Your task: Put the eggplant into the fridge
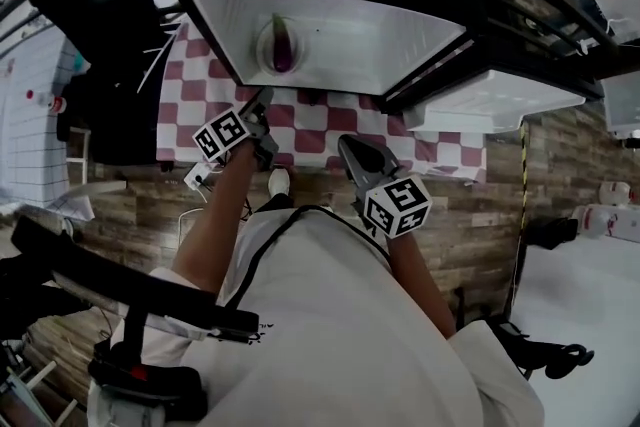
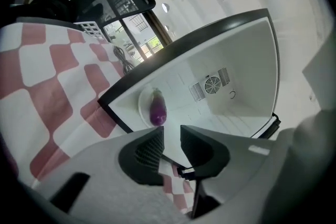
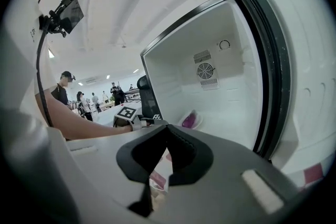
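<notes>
The left gripper (image 2: pixel 171 136) holds its jaws a narrow gap apart on nothing; the right gripper (image 3: pixel 168 129) has its jaws together, empty. Both sit outside the open fridge (image 2: pixel 239 55), where the eggplant (image 2: pixel 158 110) lies on a white plate (image 2: pixel 143 106) near the floor's front edge.

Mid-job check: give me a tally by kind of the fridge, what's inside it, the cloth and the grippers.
Fridge: 1
Eggplant: 1
Plate: 1
Checkered cloth: 1
Grippers: 2 (left gripper, right gripper)
Total: 6
</notes>
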